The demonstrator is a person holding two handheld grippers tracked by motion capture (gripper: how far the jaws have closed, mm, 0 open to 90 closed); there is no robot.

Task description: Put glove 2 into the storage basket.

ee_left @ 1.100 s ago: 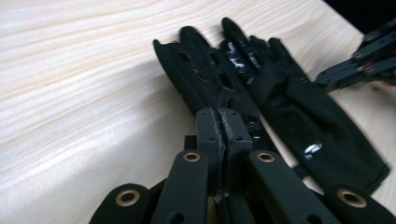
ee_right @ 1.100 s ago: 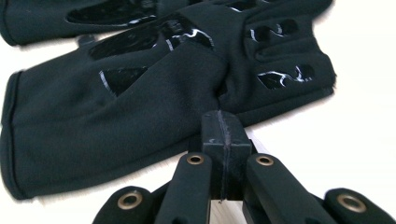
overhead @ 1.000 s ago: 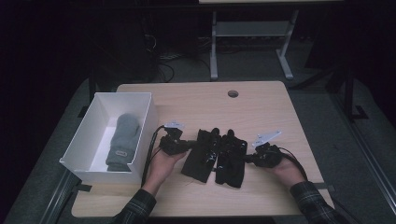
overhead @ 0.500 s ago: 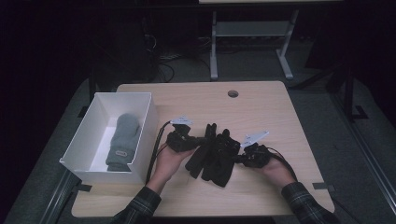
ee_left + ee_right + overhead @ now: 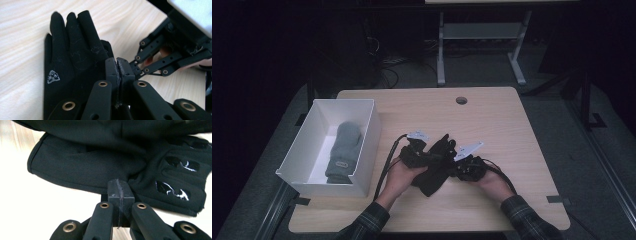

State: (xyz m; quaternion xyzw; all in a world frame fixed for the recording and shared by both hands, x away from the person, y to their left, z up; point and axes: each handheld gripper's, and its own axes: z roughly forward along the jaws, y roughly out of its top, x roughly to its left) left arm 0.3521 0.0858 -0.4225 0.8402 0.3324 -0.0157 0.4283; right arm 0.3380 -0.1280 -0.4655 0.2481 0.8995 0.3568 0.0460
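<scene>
Two black gloves (image 5: 434, 172) lie bunched together on the wooden table (image 5: 522, 135), between the person's hands. My left gripper (image 5: 419, 154) comes in from the left and is shut on the glove with a small white logo (image 5: 65, 60); its jaws (image 5: 118, 67) are pressed together over the fabric. My right gripper (image 5: 458, 167) comes in from the right, shut on the edge of a glove (image 5: 82, 167), whose cloth puckers into its tips (image 5: 119, 188). A second glove layer with glossy finger patches (image 5: 181, 178) lies beside it. The right gripper (image 5: 170, 56) is also close in the left gripper view.
A white open box (image 5: 364, 145) stands at the table's left side with a grey mitten (image 5: 343, 150) lying inside. A round cable hole (image 5: 461, 100) sits near the far edge. A table frame (image 5: 479, 37) stands on the floor beyond.
The two gloves lay side by side a second ago; both hands have drawn together, and the gloves now overlap in one heap, turned and shifted a little to the left.
</scene>
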